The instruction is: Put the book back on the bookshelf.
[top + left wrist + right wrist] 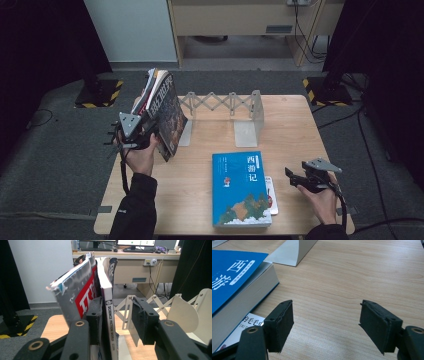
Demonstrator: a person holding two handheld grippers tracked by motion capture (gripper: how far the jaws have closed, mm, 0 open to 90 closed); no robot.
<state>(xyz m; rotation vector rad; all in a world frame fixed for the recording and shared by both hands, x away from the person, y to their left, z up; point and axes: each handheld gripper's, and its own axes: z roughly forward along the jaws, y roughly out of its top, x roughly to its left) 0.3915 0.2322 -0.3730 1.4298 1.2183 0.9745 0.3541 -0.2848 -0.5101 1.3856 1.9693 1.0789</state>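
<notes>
Black tongs (150, 131) with grey three-cornered plates, trailing black cables, dark sleeves (132, 212).

small booklet (270, 194) mostly under blue book (239, 189)
</notes>
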